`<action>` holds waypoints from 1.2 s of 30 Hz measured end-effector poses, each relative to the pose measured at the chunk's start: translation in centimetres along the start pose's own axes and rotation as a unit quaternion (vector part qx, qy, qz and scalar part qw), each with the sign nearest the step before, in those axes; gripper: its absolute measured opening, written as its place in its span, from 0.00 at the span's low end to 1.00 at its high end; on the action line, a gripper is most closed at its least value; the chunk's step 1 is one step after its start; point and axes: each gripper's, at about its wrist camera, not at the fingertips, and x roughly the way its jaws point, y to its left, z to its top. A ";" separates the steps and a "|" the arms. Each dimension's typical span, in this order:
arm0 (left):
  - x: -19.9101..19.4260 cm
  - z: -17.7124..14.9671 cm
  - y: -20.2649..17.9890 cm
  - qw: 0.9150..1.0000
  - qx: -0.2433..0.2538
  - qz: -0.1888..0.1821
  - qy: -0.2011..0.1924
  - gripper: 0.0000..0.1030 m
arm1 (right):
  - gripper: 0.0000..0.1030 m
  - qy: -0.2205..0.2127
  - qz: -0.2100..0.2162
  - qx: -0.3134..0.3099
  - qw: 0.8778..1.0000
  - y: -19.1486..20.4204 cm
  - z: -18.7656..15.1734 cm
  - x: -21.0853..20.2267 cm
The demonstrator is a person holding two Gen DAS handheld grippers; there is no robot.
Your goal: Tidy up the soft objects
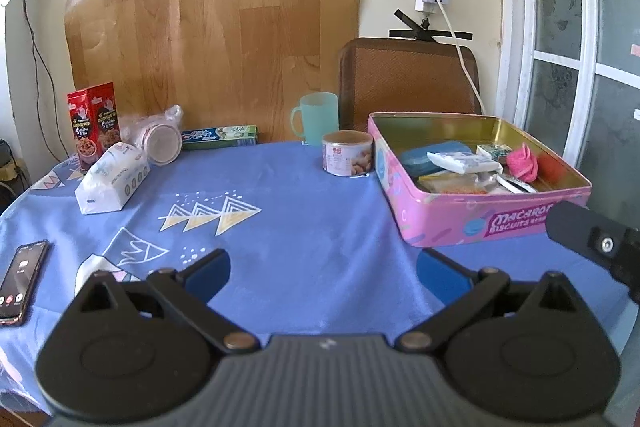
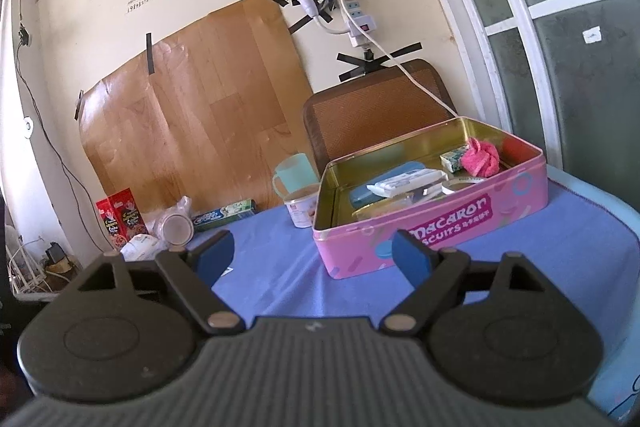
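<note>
Both blue-padded black grippers hang spread wide and empty above a round table draped in a blue patterned cloth (image 1: 304,227). The left gripper (image 1: 322,269) has bare cloth between its fingers; the right gripper (image 2: 314,255) points at the near wall of an open pink rectangular biscuit tin (image 2: 432,227) that sits toward the table's right edge. Neither touches anything.

Inside the tin, gathered as if sorted there, lie a crumpled pink soft cloth (image 1: 522,163) in the far right corner, a white wrapped packet (image 1: 464,163), a blue flat case (image 1: 424,155) and smaller packets. The tin's open top and low walls suit dropping items in from above.

Near the left edge a white paper-wrapped soft pack (image 1: 112,179) lies on its side, well apart from the tin, likely the next thing to be collected. Behind it stand a red snack box (image 1: 94,125), a clear plastic-wrapped jar (image 1: 162,141) and a green-and-blue toothpaste carton (image 1: 220,137). A small labelled can (image 1: 346,159) stands just beside the tin's far left corner, a pale green mug (image 1: 318,123) behind it. A black phone (image 1: 22,277) rests at the near left edge.
</note>
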 end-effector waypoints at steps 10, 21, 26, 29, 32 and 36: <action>0.3 -0.1 0.9 1.000 0.002 0.000 0.008 1.00 | 0.85 0.006 0.000 0.002 1.000 -0.3 0.1 0.2; 0.0 -0.3 0.8 1.000 0.011 0.006 0.003 1.00 | 0.86 0.009 -0.007 0.003 1.000 0.4 -0.5 0.2; 0.0 -0.4 1.0 1.000 0.016 0.009 0.004 1.00 | 0.86 0.007 -0.011 0.005 1.000 0.6 -0.6 0.0; -0.1 -0.3 1.0 1.000 0.018 0.011 0.003 1.00 | 0.86 0.006 -0.012 0.005 1.000 0.6 -0.6 0.0; -0.3 -0.2 1.1 1.000 0.023 0.014 -0.004 1.00 | 0.86 -0.001 -0.018 0.009 1.000 0.9 -0.6 -0.2; -0.5 -0.2 1.1 0.999 0.029 0.013 -0.008 1.00 | 0.86 -0.004 -0.022 0.012 1.000 1.0 -0.7 -0.4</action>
